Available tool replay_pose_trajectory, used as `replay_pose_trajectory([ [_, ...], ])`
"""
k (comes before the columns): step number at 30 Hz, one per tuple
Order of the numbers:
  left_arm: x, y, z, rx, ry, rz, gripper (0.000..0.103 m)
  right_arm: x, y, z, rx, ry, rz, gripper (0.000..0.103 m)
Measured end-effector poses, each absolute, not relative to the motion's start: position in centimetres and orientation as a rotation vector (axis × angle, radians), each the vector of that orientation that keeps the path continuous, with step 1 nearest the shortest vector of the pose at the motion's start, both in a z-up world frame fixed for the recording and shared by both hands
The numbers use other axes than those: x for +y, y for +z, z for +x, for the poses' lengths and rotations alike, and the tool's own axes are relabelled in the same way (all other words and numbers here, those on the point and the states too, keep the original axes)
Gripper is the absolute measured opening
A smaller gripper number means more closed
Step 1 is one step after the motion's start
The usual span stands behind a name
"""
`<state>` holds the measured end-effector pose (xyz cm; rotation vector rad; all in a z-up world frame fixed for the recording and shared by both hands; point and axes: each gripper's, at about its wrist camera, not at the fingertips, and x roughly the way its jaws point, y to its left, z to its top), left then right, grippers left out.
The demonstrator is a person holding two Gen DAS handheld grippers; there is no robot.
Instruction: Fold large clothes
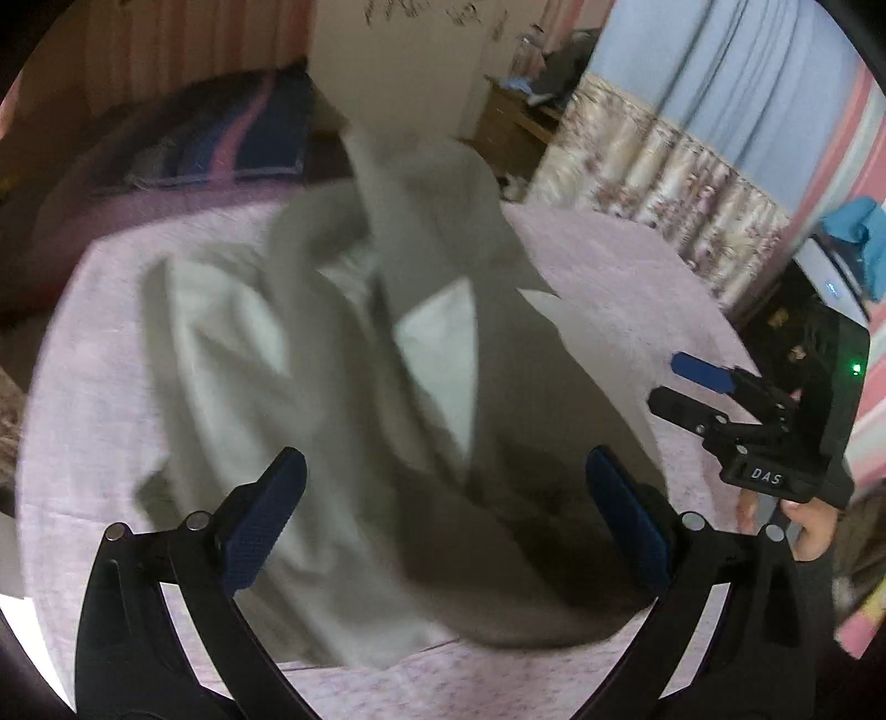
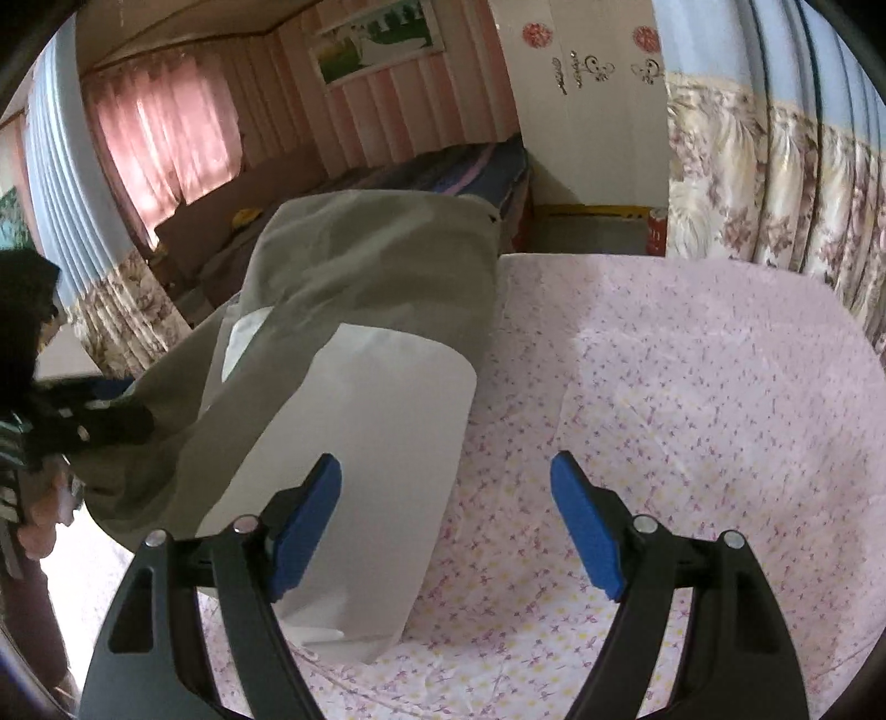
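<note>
The left claw (image 1: 446, 520) stands wide apart over the grey garment (image 1: 343, 354), gripping nothing. The right claw (image 2: 446, 531) is likewise spread and empty, its left pad above the garment's pale lining. The garment lies rumpled on the floral bed sheet (image 2: 692, 387). Judging by this, spreading comes first: each claw needs an edge to pinch. A striped pillow (image 1: 221, 138) lies well beyond; nothing blocks.

A bed sheet (image 2: 692, 387) of pale pink with small purple flowers fills the lower frames. In the right wrist view, a pink curtain (image 2: 166, 127) glows with daylight at upper left, beside pink striped walls and a framed picture (image 2: 376, 39) at top. A floral-and-blue curtain (image 1: 692, 166) hangs at right, with a wooden cabinet (image 1: 515, 127) beside it.
</note>
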<state>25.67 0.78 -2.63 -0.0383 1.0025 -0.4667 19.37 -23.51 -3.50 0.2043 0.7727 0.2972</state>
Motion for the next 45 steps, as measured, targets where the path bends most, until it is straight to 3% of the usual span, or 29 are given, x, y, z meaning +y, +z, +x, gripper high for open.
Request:
replay_pose_trajectory([
  [6, -1.1, -6.2, 26.0, 1.080, -0.515, -0.067, 0.100, -23.4, -5.4, 19.6, 0.798, 0.334, 0.231, 0.078],
  [7, -1.2, -6.7, 25.7, 1.070, -0.511, -0.052, 0.095, -23.4, -5.5, 19.7, 0.798, 0.336, 0.237, 0.078],
  [9, -1.0, -7.1, 25.4, 1.059, -0.518, -0.046, 0.074, -23.3, -5.7, 19.9, 0.808, 0.349, 0.248, 0.078],
  [10, -0.9, -7.2, 25.4, 1.057, -0.522, -0.045, 0.051, -23.1, -5.7, 20.0, 0.810, 0.353, 0.246, 0.078],
  [11, -0.4, -7.1, 25.3, 1.049, -0.496, -0.037, 0.020, -22.8, -5.6, 20.1, 0.805, 0.355, 0.237, 0.078],
  [12, 0.0, -7.0, 25.3, 1.042, -0.464, -0.020, 0.012, -22.6, -5.5, 20.1, 0.798, 0.362, 0.232, 0.078],
  [21, 1.5, -6.6, 24.4, 1.011, -0.500, 0.007, 0.009, -22.3, -6.5, 20.9, 0.792, 0.349, 0.298, 0.081],
  [26, 1.4, -7.0, 24.2, 0.990, -0.499, 0.024, 0.009, -22.9, -7.3, 21.6, 0.813, 0.338, 0.337, 0.095],
  [29, 1.6, -7.0, 23.8, 0.972, -0.491, 0.021, 0.008, -23.5, -8.0, 22.2, 0.847, 0.402, 0.422, 0.094],
  [30, 1.9, -6.9, 23.7, 0.962, -0.490, 0.004, 0.008, -23.5, -8.1, 22.3, 0.850, 0.451, 0.459, 0.092],
  [32, 2.3, -6.4, 23.5, 0.938, -0.481, -0.014, 0.006, -22.5, -8.1, 22.6, 0.846, 0.567, 0.491, 0.056],
  [45, 12.8, -2.5, 20.0, 0.823, -0.398, -0.146, 0.005, -10.2, -3.5, 23.2, 0.762, 0.642, 0.101, 0.039],
])
